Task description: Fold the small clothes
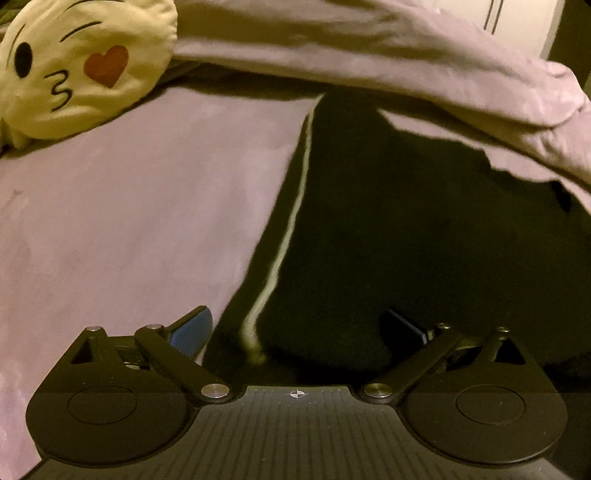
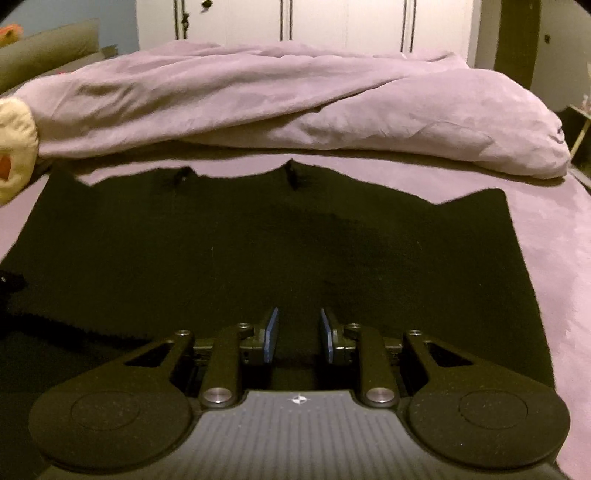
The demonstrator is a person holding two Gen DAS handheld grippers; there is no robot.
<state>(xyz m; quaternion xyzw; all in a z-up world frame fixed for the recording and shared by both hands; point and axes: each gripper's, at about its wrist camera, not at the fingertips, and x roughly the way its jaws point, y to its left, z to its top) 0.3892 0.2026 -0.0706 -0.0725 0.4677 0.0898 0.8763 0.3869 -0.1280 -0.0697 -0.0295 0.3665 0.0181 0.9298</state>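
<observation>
A black garment (image 2: 258, 251) lies spread flat on the lilac bed sheet (image 2: 554, 240), its far edge scalloped with small loops. In the left wrist view the same black garment (image 1: 406, 240) shows a white stripe (image 1: 291, 229) running along its left side. My left gripper (image 1: 295, 317) hovers low over that striped edge with its jaws wide apart, one blue pad (image 1: 192, 330) over the sheet and nothing pinched. My right gripper (image 2: 298, 317) is low over the garment's near part, its jaws a narrow gap apart. Black cloth fills that gap, and whether the pads press on it is hidden.
A bunched lilac duvet (image 2: 295, 99) lies across the bed just beyond the garment. A yellow kissing-face cushion (image 1: 81, 62) sits at the far left on the sheet. White wardrobe doors (image 2: 332, 22) stand behind the bed.
</observation>
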